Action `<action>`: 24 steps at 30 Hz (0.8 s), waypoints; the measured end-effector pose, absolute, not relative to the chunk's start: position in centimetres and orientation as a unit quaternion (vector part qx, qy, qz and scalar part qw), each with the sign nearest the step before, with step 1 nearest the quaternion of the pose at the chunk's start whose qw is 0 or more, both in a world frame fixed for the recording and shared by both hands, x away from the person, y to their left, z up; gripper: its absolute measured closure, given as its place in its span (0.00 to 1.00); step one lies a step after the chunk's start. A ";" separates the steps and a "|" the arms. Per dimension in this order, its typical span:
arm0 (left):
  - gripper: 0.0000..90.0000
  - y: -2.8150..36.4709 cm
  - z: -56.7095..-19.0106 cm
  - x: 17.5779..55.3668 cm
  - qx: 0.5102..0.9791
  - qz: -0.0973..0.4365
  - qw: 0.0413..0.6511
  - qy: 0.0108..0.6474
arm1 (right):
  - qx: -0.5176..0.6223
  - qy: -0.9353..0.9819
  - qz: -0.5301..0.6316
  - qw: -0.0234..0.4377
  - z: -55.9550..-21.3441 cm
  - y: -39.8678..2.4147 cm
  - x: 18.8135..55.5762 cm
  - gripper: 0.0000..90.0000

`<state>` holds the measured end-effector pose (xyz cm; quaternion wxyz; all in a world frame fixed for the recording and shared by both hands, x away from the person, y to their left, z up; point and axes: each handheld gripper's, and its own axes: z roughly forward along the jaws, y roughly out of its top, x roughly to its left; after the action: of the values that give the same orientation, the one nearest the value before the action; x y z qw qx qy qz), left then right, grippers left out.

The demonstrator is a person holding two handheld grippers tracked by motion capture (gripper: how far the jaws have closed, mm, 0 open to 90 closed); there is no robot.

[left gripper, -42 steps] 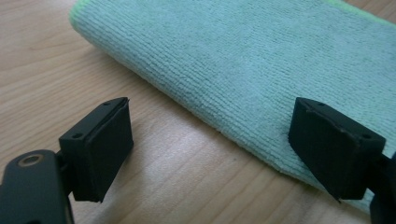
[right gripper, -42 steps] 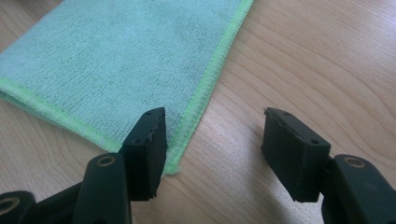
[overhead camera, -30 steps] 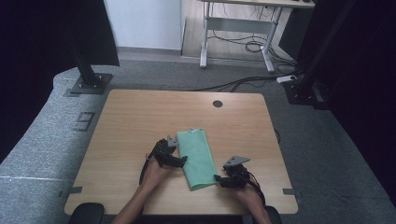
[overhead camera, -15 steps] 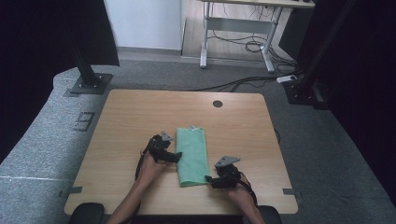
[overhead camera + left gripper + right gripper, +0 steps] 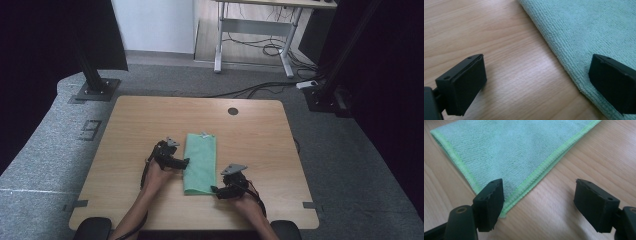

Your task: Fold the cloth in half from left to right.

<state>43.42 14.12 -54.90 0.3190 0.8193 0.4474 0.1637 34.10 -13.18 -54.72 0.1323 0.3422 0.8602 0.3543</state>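
A: As the high view shows it, the cloth lies folded into a narrow strip near the middle of the table, running away from the person. The left gripper sits at its left edge, the right gripper at its near right corner.

B: So how far along is the fold?

A: At least 1 fold looks done, judging by the layered edges. Whether another is planned cannot be read from here. At this size the jaws are too small to judge.

B: And the left gripper view?

A: There the 2 jaws stand spread wide. 1 is over bare wood, the other over the cloth edge, and nothing is pinched. The far end of the cloth is cut off at the frame.

B: The right gripper view?

A: Its jaws are apart too and have just been opening. The corner of the cloth lies flat on the table by 1 jaw, not squeezed. 2 stitched hems sit stacked there, so the layers are roughly lined up.

B: Anything unclear?

A: How many layers there are is hard to make out, and the small pale tag at the far end is too tiny to identify.
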 end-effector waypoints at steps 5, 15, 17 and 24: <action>0.02 14.6 -54.9 44.1 0.816 0.166 0.317 0.454 | 0.341 0.859 0.357 0.133 -54.8 -12.5 34.7 0.26; 0.01 14.9 -54.9 45.4 0.810 0.171 0.313 0.466 | 0.339 0.859 0.360 0.133 -54.8 -11.9 36.0 0.26; 0.01 14.9 -54.9 45.6 0.809 0.171 0.314 0.467 | 0.341 0.858 0.361 0.134 -54.8 -11.9 36.2 0.26; 0.01 14.8 -54.9 45.8 0.809 0.170 0.313 0.468 | 0.341 0.856 0.364 0.136 -54.9 -12.1 36.5 0.26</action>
<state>45.79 14.85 -54.89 0.3134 0.8088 0.4676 0.1705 36.46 -12.08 -54.89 0.1356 0.3415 0.8559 0.3638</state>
